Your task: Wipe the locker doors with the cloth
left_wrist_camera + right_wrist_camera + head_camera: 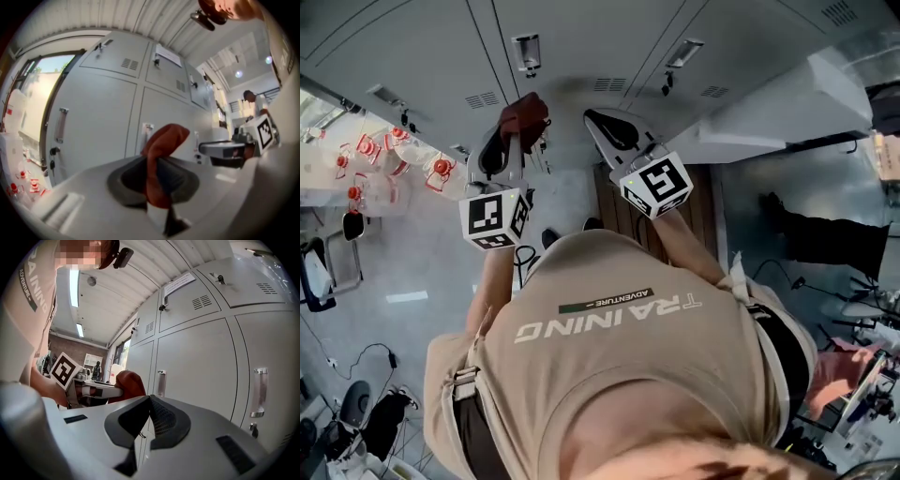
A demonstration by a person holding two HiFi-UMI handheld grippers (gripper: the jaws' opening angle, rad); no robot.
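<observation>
Left claw [514, 134] is clamped on a rust-red crumpled cloth [164, 138], which stands up from between its jaws in a folded bunch. This claw holds the cloth up in front of the pale grey metal locker doors [197, 366]. Whether the fabric touches the door cannot be told. Right claw [150, 399] is just beside it, with its dark ribbed pads [164, 420] pressed together at the tips and nothing between them. It points at the same bank of doors, close to a slim silver door handle [161, 383]. Each claw carries a white cube with black square markers [656, 185]. The person wears a beige printed T-shirt [628, 375] and stands facing the lockers, both arms reaching forward.
</observation>
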